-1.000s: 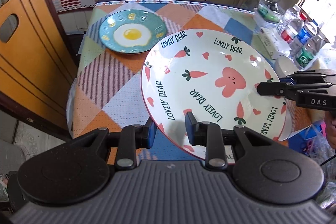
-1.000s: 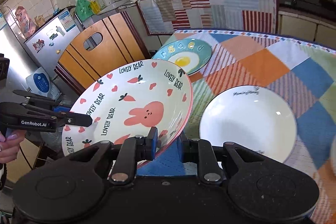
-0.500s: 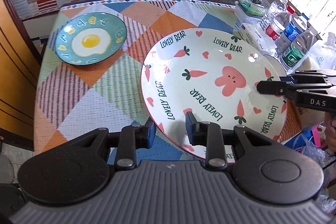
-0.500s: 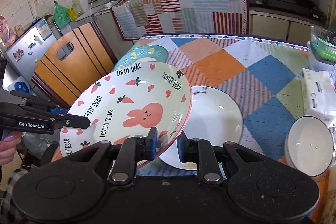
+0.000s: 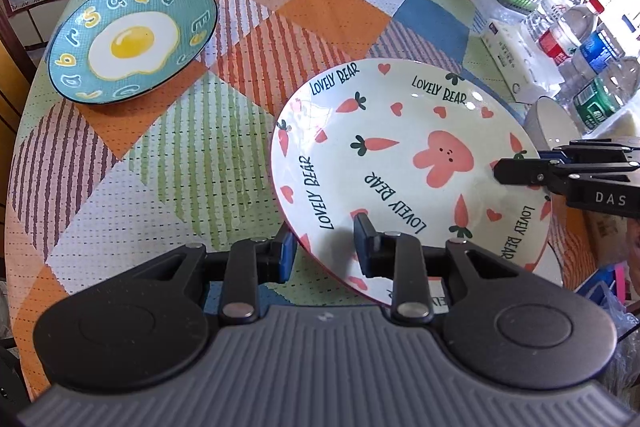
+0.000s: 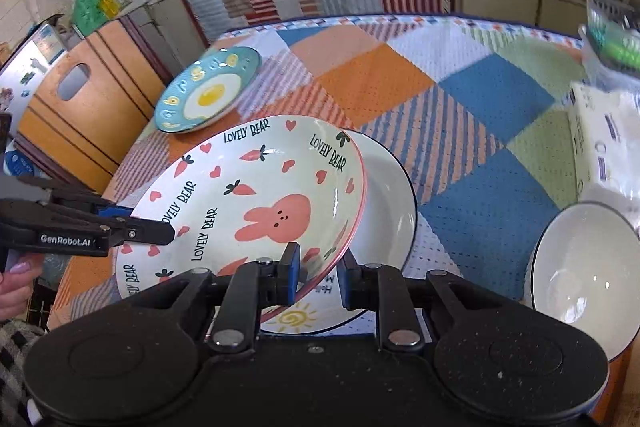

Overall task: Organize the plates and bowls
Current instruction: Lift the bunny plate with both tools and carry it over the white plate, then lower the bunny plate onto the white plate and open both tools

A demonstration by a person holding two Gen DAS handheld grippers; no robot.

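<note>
The rabbit plate hung tilted over the white plate at lower centre of the right wrist view. The left gripper and right gripper each clamped opposite rims of it. The egg plate sat at upper left on the checked tablecloth; a white bowl stood lower right.
</note>
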